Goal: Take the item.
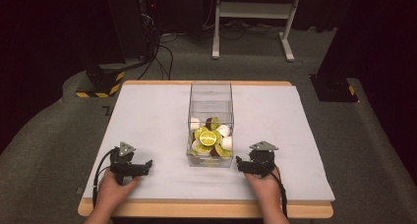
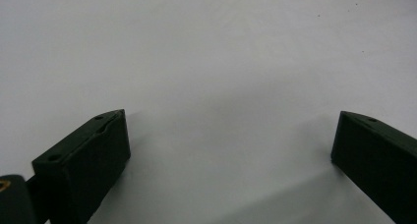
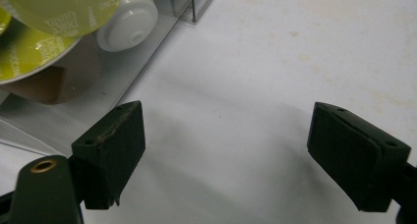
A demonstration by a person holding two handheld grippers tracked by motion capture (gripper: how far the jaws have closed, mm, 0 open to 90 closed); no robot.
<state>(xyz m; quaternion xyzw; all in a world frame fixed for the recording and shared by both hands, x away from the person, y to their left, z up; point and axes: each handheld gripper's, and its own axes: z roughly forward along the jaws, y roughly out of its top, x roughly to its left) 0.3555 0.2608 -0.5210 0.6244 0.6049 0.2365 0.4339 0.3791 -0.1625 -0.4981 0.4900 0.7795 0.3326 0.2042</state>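
— Grippers, from the high view? 
— Left gripper [image 1: 147, 163] and right gripper [image 1: 239, 162] rest on the table [image 1: 147, 111], flanking the clear box [image 1: 210, 103] of capsules [image 1: 208, 138].
— Left gripper view? 
— Jaws wide, nothing between.
— Right gripper view? 
— Jaws wide too; box [image 3: 105, 86] just beside its left jaw.
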